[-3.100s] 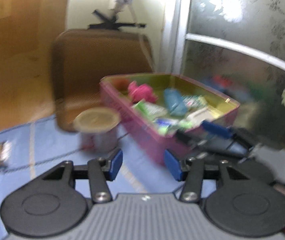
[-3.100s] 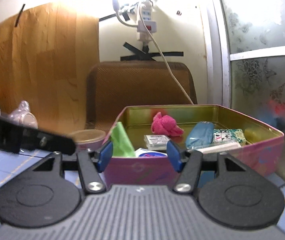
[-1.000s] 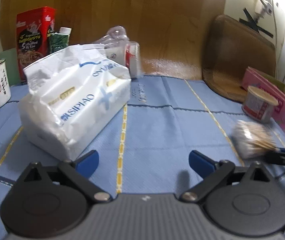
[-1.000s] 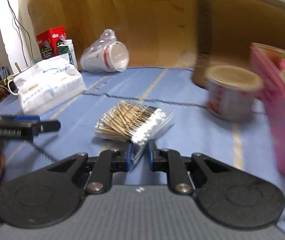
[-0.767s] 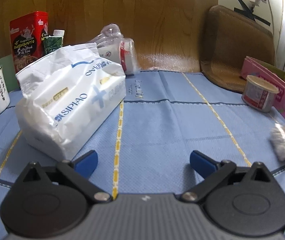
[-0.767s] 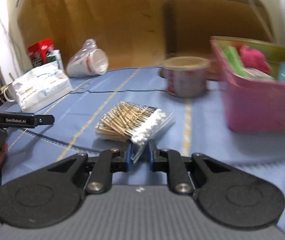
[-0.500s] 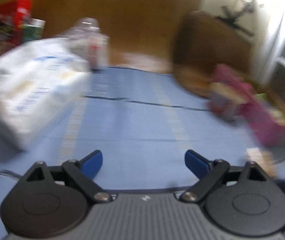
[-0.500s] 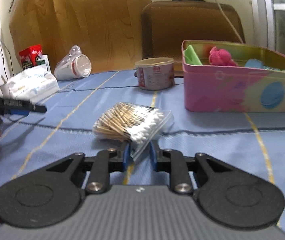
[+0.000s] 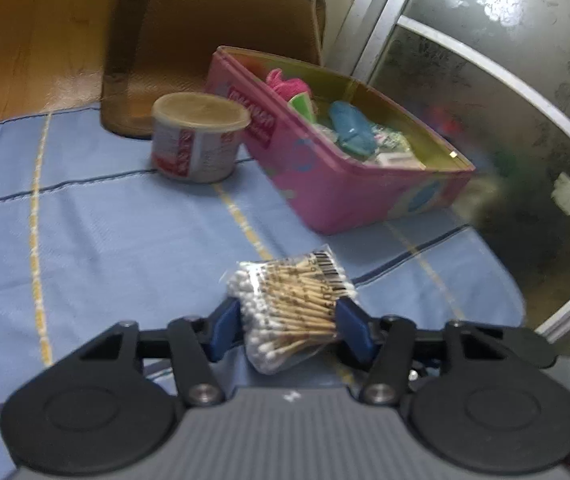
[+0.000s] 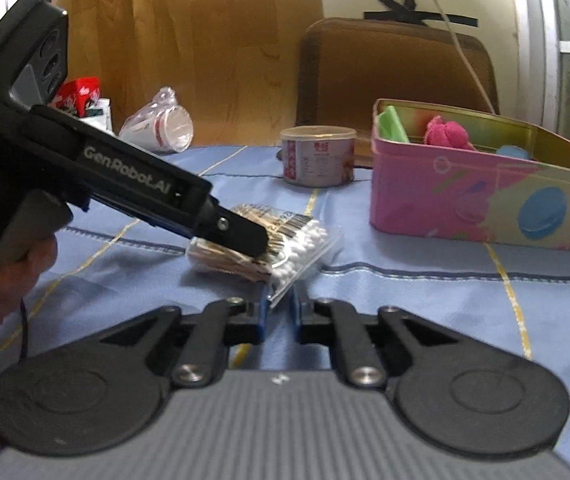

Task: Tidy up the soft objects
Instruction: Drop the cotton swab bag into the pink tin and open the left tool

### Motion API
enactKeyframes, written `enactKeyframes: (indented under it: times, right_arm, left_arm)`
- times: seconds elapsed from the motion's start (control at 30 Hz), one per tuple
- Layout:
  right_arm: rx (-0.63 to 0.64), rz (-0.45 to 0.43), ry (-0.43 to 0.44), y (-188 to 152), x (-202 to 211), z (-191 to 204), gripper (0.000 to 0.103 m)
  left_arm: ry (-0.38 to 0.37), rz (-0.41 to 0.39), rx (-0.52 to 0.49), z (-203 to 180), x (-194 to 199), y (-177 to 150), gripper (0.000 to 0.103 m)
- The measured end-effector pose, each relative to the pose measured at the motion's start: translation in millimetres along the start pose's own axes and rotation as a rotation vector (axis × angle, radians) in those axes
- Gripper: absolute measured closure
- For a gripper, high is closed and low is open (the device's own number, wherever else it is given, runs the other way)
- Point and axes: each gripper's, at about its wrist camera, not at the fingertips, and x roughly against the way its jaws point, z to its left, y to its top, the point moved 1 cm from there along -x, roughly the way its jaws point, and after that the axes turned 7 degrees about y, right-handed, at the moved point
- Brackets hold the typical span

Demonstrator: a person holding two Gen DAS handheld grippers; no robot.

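Blue tablecloth (image 9: 97, 240), pink tin (image 9: 325, 184) at its far side: bag of cotton swabs (image 9: 291, 308) lies just short of the tin, left gripper (image 9: 290, 326) clamped across the bundle, right gripper (image 10: 279, 312) pinching the bag's corner, likely a handover before binning.

- A blue tablecloth (image 10: 425, 292) with yellow lines covers the table.
- A brown chair back (image 10: 393, 72) stands far.
- Wood panelling (image 10: 213, 48) far left.
- A frosted patterned window (image 9: 497, 80) right.
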Motion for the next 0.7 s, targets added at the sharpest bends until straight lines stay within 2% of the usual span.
enactKeyframes:
  times: [0.1,0.23,0.33,0.53,0.7]
  right_arm:
    - [0.005,-0.073,-0.013,5.3,16.2,-1.3,0.09]
    - [0.048,-0.205,-0.064,20.3,38.7,-4.5,0.091]
    - [0.052,-0.271,-0.115,33.4,45.0,-19.0,0.091]
    - [-0.01,-0.285,-0.214,56.1,31.4,-63.5,0.091]
    - [-0.045,-0.232,-0.309,69.4,2.3,-98.0,0.092]
  left_arm:
    - [-0.034,-0.059,-0.017,-14.9,15.4,8.3,0.051]
    - [-0.059,-0.16,-0.091,-42.8,33.0,32.9,0.05]
    - [-0.062,-0.176,-0.125,-62.3,22.1,54.2,0.05]
    - [-0.022,-0.187,-0.184,-99.4,-21.0,86.8,0.043]
    - [0.07,-0.167,-0.193,-111.5,-57.6,100.6,0.033]
